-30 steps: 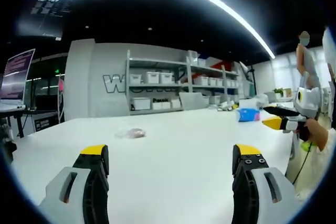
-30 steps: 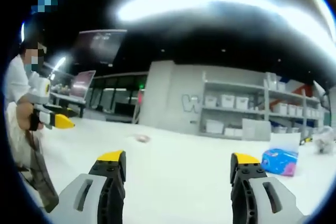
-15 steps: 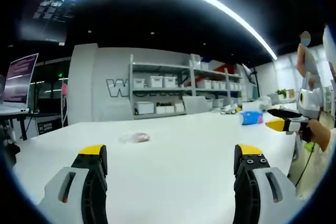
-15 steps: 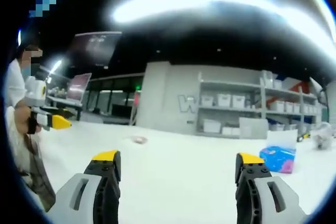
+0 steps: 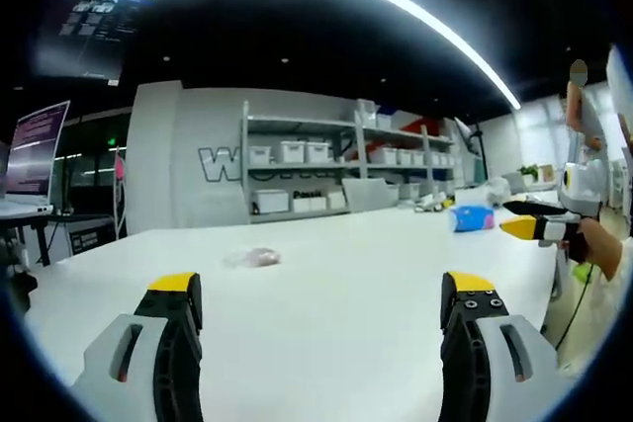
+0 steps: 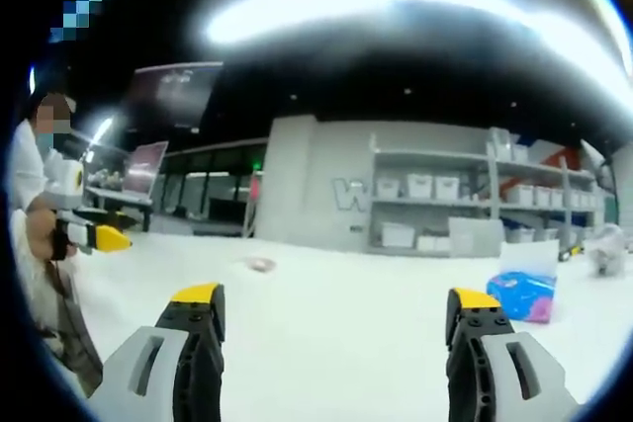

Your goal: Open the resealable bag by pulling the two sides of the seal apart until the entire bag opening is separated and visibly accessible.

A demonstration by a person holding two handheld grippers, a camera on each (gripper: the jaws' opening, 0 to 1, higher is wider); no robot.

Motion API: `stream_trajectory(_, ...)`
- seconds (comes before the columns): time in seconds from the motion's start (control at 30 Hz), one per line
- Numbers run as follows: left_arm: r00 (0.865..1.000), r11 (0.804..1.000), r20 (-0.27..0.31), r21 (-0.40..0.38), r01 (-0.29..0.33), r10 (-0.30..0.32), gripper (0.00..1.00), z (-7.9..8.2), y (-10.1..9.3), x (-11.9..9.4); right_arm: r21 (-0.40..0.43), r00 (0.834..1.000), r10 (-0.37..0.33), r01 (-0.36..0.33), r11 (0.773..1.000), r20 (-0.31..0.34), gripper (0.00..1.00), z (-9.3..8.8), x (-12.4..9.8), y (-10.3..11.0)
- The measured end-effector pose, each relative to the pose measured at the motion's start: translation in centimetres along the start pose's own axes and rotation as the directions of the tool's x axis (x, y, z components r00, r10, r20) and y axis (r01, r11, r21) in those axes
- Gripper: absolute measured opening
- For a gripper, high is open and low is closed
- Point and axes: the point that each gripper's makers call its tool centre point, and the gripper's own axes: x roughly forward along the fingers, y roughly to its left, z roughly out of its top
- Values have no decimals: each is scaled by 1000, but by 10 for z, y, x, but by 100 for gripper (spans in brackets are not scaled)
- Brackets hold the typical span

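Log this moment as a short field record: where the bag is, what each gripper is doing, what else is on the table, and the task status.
bag: small clear resealable bag lying flat on the white table, far from both grippers; seal state too small to tell
left gripper: open, holding nothing, above the table
right gripper: open, holding nothing, above the table
other item: blue package standing on the table, well apart from the bag
background: shelving unit with white bins against the wall
task status: bag not yet touched
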Motion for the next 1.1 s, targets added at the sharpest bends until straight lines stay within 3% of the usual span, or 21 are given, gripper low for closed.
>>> stream_trajectory(1.1, 1000, 1000, -7, 4, -14, 14, 100, 2, 4, -3, -12, 999, 27, -27, 1000, -31, 94, -2, 1, 5)
